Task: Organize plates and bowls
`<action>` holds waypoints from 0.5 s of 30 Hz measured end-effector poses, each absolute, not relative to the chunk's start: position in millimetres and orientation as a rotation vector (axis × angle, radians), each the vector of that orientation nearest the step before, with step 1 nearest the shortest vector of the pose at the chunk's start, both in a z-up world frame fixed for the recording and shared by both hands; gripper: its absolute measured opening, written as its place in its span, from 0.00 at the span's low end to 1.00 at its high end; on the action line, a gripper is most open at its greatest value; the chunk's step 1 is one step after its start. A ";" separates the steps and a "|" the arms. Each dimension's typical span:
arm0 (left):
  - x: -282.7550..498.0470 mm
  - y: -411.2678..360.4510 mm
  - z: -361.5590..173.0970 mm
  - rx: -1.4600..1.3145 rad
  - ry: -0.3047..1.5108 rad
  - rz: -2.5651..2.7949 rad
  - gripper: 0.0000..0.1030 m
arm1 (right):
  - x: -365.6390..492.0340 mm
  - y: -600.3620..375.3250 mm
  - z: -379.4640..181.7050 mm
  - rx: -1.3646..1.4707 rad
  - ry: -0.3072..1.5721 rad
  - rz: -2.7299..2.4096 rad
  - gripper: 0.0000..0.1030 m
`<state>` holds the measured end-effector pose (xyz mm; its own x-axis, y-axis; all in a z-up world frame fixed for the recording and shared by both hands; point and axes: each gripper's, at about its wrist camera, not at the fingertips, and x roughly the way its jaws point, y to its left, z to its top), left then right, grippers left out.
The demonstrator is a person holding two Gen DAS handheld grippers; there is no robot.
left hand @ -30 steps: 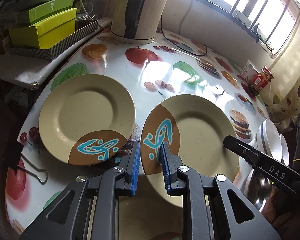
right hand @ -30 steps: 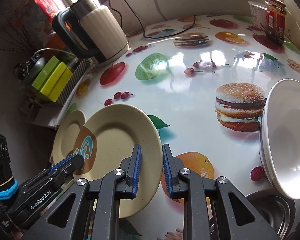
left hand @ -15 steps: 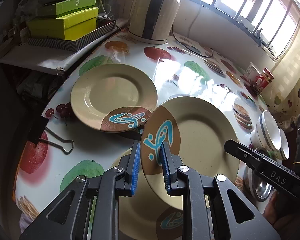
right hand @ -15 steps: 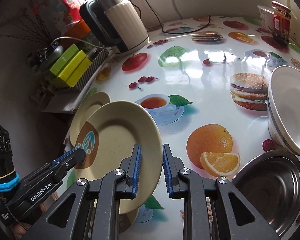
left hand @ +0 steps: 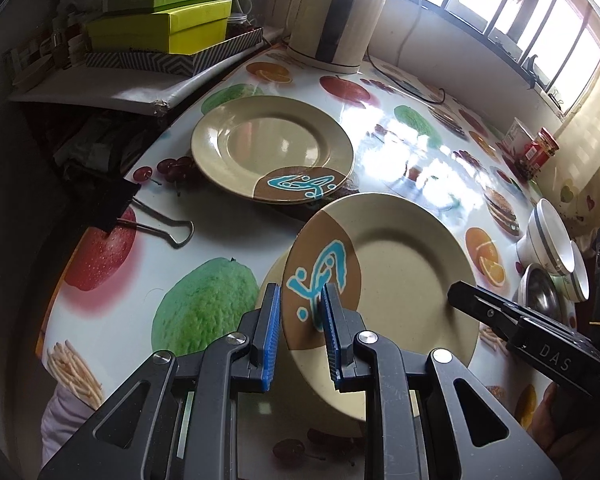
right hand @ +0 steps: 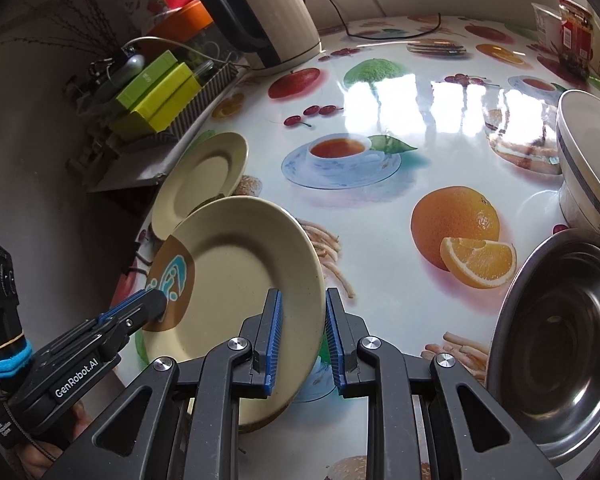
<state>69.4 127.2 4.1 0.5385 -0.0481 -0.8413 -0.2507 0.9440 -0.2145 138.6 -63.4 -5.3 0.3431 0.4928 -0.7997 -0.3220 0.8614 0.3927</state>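
The table (right hand: 400,80) has a shiny white cloth with pictures of fruit, a burger and a teacup. A tan plate (left hand: 272,148) lies flat on it near the far left edge. A black binder clip (left hand: 140,216) lies close by. A cream kettle (right hand: 268,20) stands at the back. On the right sit white bowls (right hand: 588,160) and a steel bowl (right hand: 556,344). A red jar (right hand: 576,36) stands in the far corner.

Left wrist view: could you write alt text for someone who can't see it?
A hand-held gripper pinches the rim of a tilted beige plate above a fruit-print table. A matching plate lies flat beyond; bowls sit at right.
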 end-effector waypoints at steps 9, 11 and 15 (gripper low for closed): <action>58.7 130.8 -3.0 -0.340 1.014 0.141 0.21 | 128.5 -53.6 -14.2 0.152 1.128 0.552 0.20; 58.8 129.7 -5.0 -0.335 1.025 0.144 0.21 | 127.3 -52.6 -14.4 0.147 1.126 0.552 0.20; 57.8 129.2 -6.2 -0.337 1.023 0.144 0.21 | 126.3 -50.6 -14.1 0.132 1.124 0.547 0.20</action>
